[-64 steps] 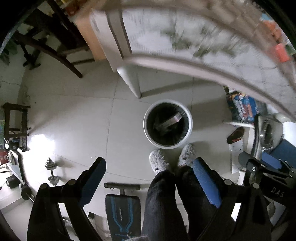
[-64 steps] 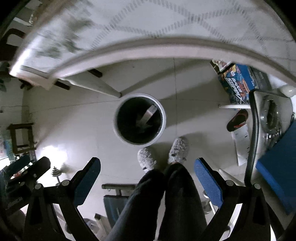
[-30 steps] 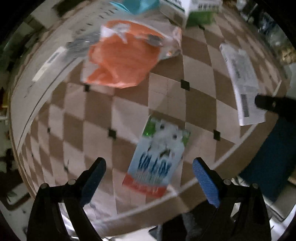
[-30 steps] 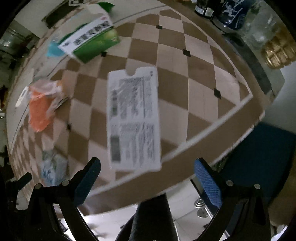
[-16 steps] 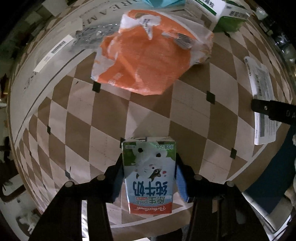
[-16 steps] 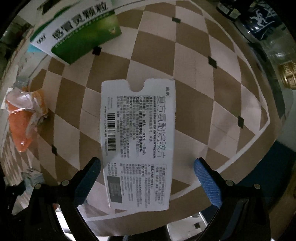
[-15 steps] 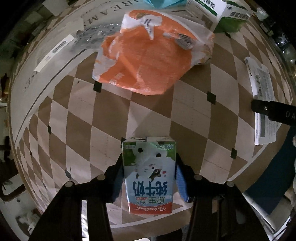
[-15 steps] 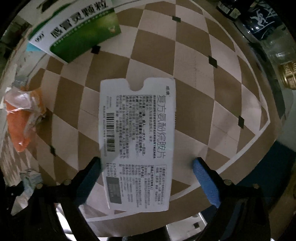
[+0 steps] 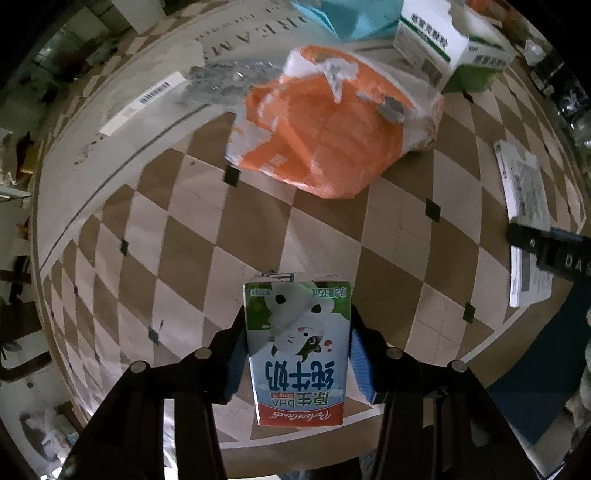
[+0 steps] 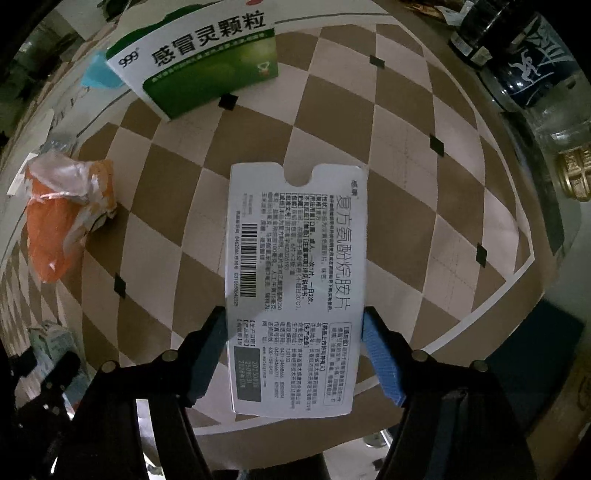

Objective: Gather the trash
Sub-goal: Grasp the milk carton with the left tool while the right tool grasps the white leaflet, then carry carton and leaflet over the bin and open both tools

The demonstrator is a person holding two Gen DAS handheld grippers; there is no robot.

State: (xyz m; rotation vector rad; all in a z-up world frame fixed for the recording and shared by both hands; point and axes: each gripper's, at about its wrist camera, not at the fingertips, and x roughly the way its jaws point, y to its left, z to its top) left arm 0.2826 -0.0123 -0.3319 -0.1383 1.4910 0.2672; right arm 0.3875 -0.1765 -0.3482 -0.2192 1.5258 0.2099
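My left gripper (image 9: 297, 350) is shut on a small milk carton (image 9: 297, 347) with a green top, blue front and red bottom, near the front edge of the checkered table (image 9: 177, 229). My right gripper (image 10: 295, 354) has its blue pads against both long sides of a flat white medicine box (image 10: 295, 280) printed with black text and a barcode. An orange and white plastic bag (image 9: 328, 122) lies beyond the carton, and shows at the left in the right wrist view (image 10: 62, 225).
A green and white medicine box (image 10: 199, 59) lies at the table's far side, also seen in the left wrist view (image 9: 450, 51). A light blue wrapper (image 9: 354, 14), a crumpled clear wrapper (image 9: 225, 81) and a barcode strip (image 9: 144, 103) lie far left. Bottles (image 10: 532, 74) stand far right.
Both grippers swung up from over the floor bin to the table. The left closed on the milk carton. The right has closed in on the white medicine box.
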